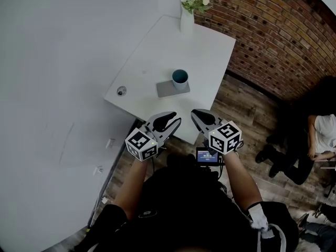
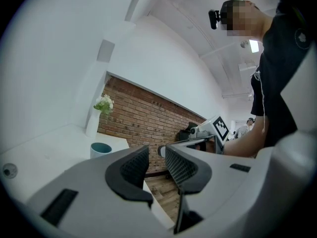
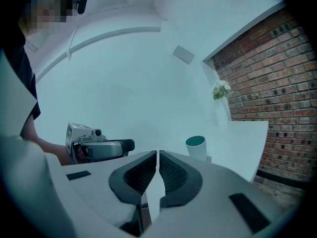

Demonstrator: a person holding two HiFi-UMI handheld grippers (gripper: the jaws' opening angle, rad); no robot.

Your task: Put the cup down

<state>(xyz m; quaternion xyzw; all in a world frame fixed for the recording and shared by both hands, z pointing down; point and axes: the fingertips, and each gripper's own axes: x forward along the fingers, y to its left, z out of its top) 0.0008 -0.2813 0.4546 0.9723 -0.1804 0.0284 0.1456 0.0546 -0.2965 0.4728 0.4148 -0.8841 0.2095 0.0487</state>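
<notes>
Left tool (image 1: 172, 118) jaws slightly apart, only brick wall (image 1: 262, 30) and floor seen through the gap. Right tool (image 1: 199, 115) jaws closed together, gripping nothing. Both are held side by side just off the near edge of the white desk (image 1: 157, 51), well apart from the cup (image 1: 180, 79).

Cup sits on the desk, on the right end of a flat grey pad (image 1: 165, 90), near the desk's right edge. It's upright, mouth up, long axis vertical, white outside and teal inside.

Around it:
- Small round object (image 1: 122, 91) at the desk's left corner.
- White vase with flowers (image 1: 187, 14) at the far corner.
- Seated person (image 1: 320, 135) off to the right on the wood floor.

Only bare desk top lies between tools and cup.
</notes>
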